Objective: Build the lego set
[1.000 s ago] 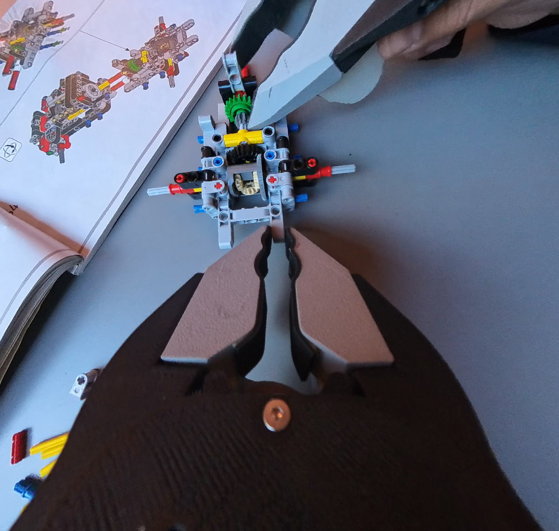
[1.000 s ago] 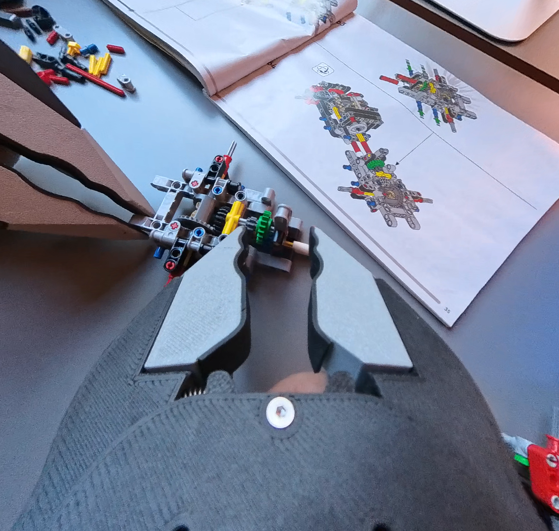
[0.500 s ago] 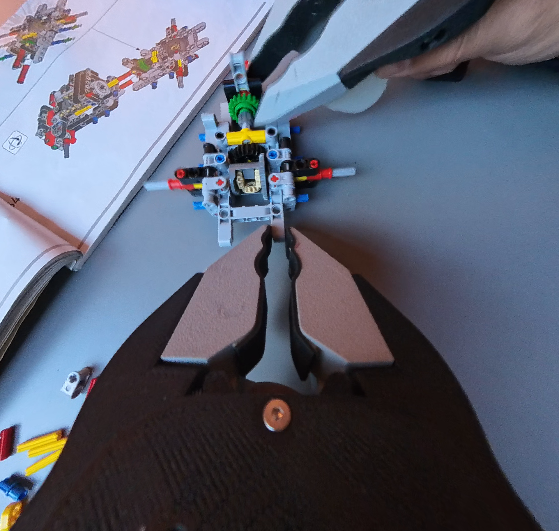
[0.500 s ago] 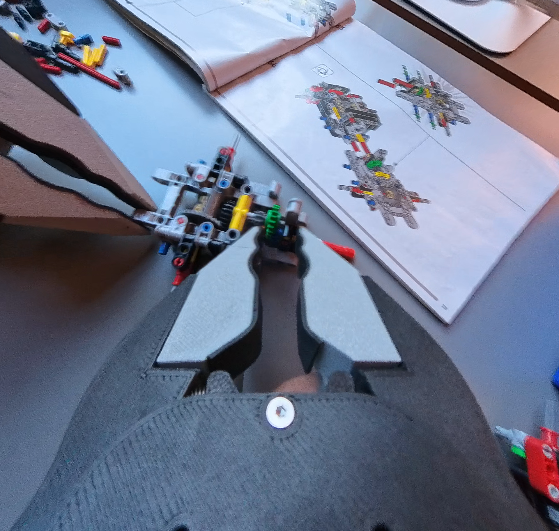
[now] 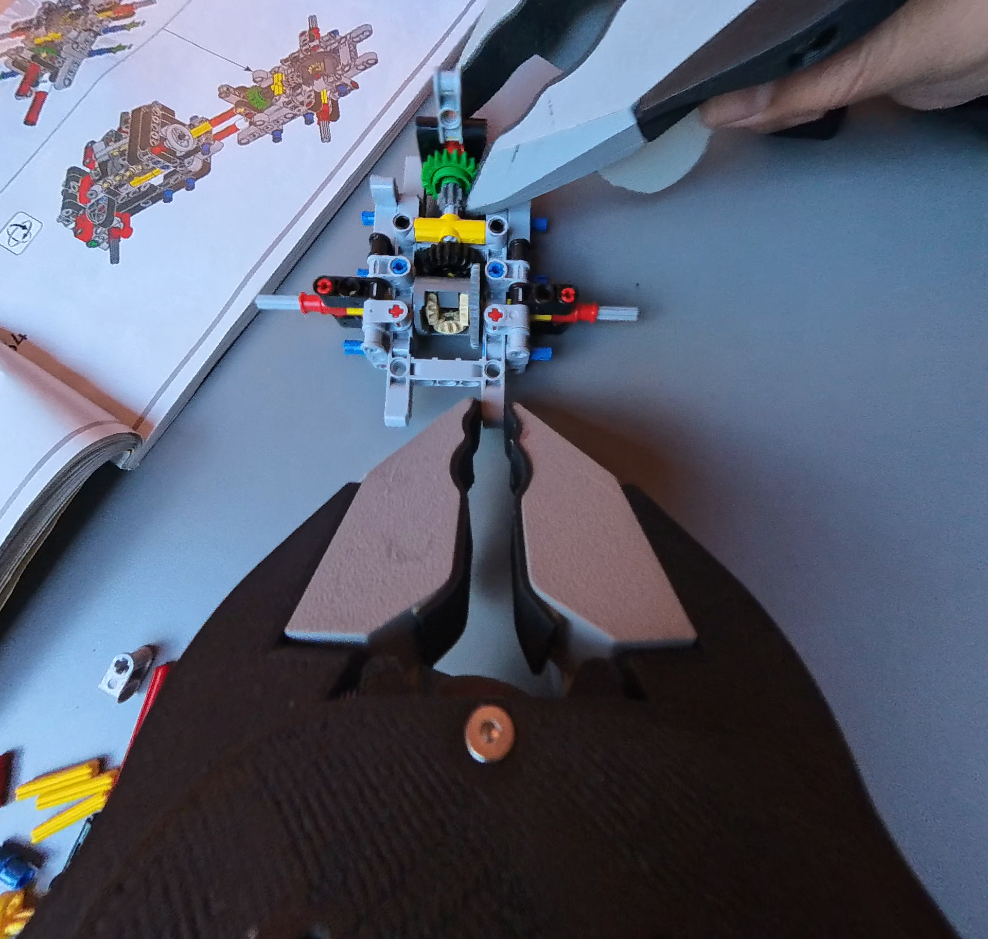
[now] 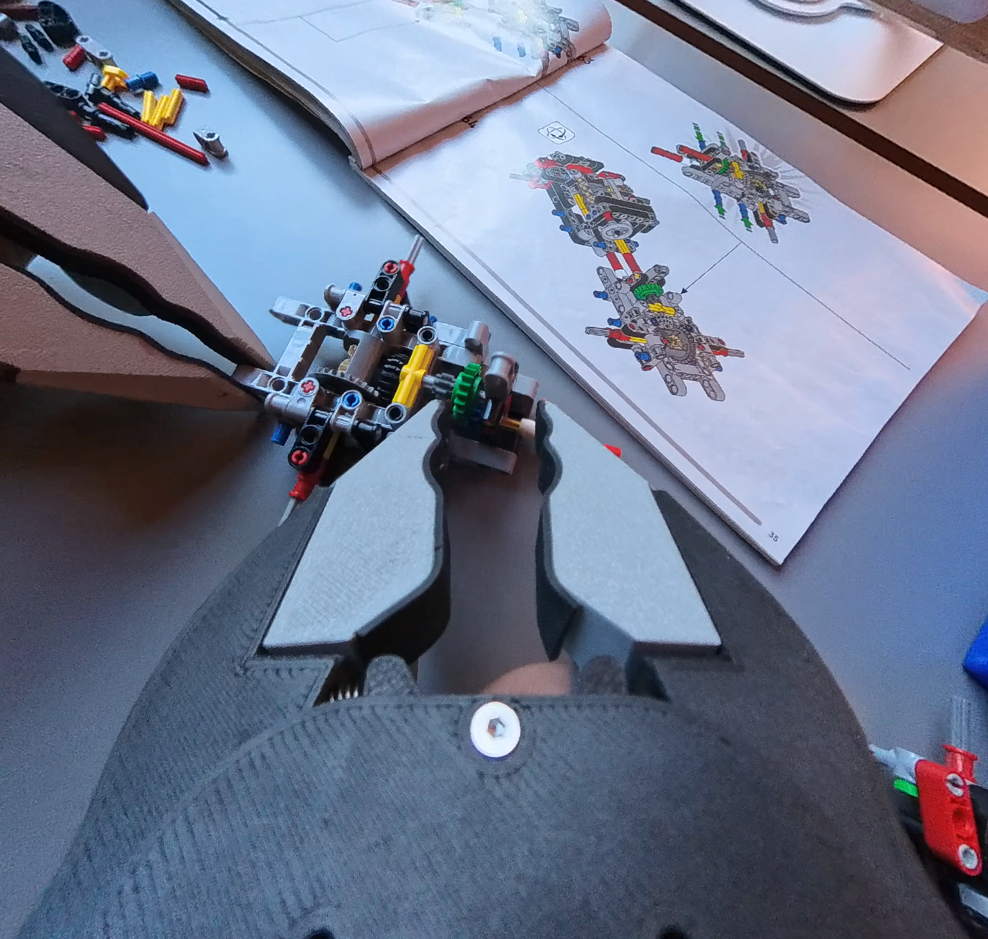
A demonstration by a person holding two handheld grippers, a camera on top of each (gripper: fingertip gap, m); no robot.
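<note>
A grey brick assembly [image 5: 449, 314] with a green gear [image 5: 446, 170], a yellow cross piece and red-tipped axles lies on the grey table. My left gripper [image 5: 493, 416] is shut on the end of one of its grey beams; the right wrist view shows this too [image 6: 251, 379]. My right gripper [image 6: 486, 421] straddles the assembly's [image 6: 374, 363] far end by the green gear [image 6: 464, 389]. One pad lies against the black block. The other presses the tip of a tan pin [image 6: 526, 424] sticking out of it. It also shows in the left wrist view [image 5: 469, 143].
An open instruction booklet [image 5: 187, 165] lies just left of the assembly, also seen in the right wrist view [image 6: 695, 325]. Loose yellow, red and black parts [image 6: 149, 106] lie behind my left gripper. A red part [image 6: 946, 806] lies at the lower right. A monitor stand [image 6: 802, 31] sits at the back.
My right gripper's jaws narrowed in front of the gear end, then widened and now sit around the block and tan pin. The left gripper kept its hold on the grey beam.
</note>
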